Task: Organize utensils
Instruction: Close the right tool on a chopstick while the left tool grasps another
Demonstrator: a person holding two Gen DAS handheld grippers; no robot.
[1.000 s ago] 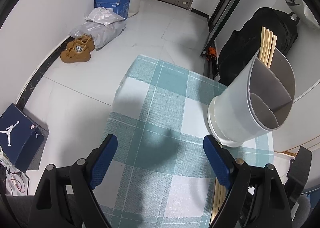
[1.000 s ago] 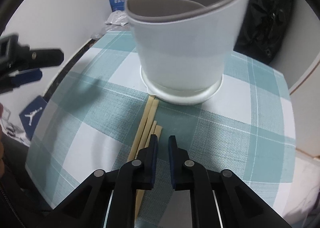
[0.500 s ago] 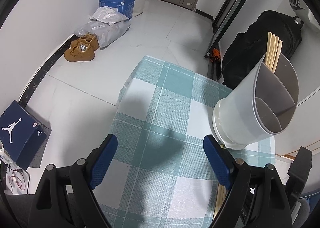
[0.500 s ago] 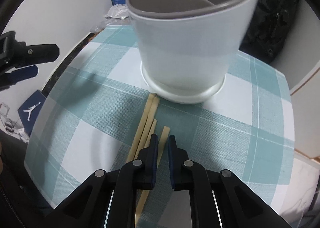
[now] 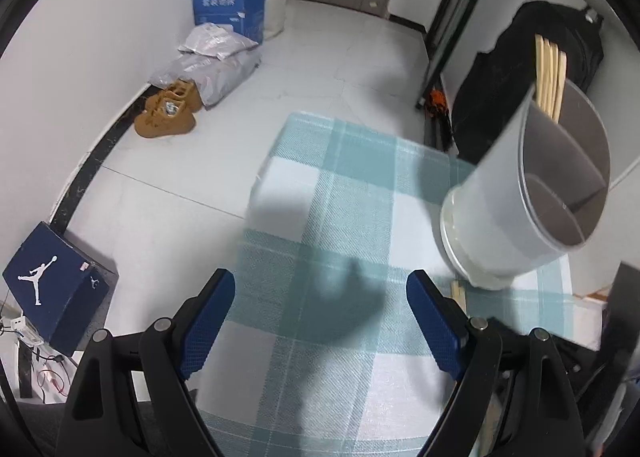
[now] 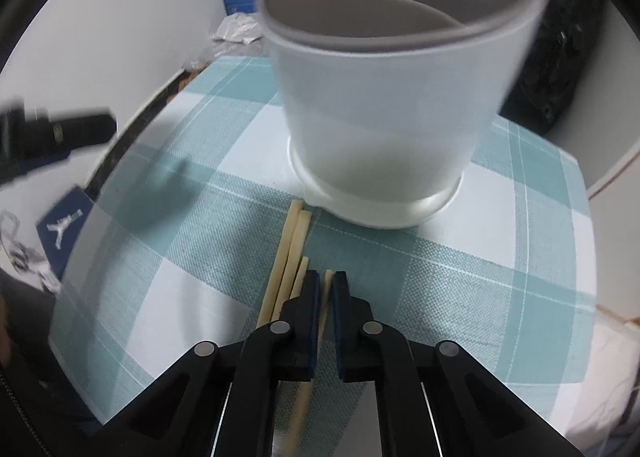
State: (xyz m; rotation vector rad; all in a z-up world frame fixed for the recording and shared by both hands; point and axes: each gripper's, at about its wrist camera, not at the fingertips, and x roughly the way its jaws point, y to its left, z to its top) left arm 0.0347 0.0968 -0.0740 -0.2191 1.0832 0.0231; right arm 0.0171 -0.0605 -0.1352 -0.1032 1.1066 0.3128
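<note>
While I lift: my right claw (image 6: 327,289) pinches one chopstick (image 6: 327,287)
Left claw (image 5: 320,305): wide, empty
Risk: thin stick may pivot, slip, miss the holder (image 6: 400,105)

Even indoor light was seen in both fisheye views, soft shadows were cast on the worktop (image 5: 344,357), edges were bent and vignetted, and motion blur was noted throughout.
</note>
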